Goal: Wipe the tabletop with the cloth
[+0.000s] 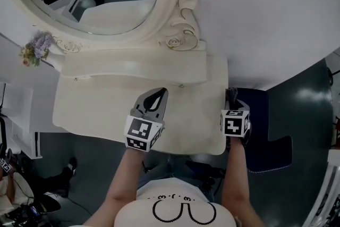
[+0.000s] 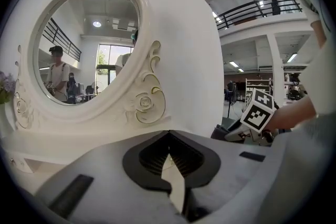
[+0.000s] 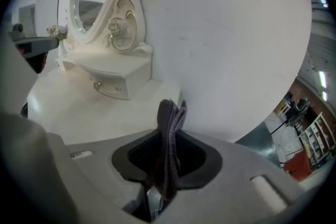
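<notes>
Cloth (image 3: 169, 131) is clamped in right gripper (image 1: 232, 97) at tabletop (image 1: 95, 111) right edge; left gripper (image 1: 158, 97) jaws are pressed together, empty.

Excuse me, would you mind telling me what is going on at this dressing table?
A person stands at a white dressing table with an oval mirror, holding a gripper in each hand. The right gripper is shut on a folded dark grey cloth, at the tabletop's right edge. The left gripper is over the middle of the tabletop, its jaws together with nothing between them. Whether the cloth touches the surface cannot be told.
</notes>
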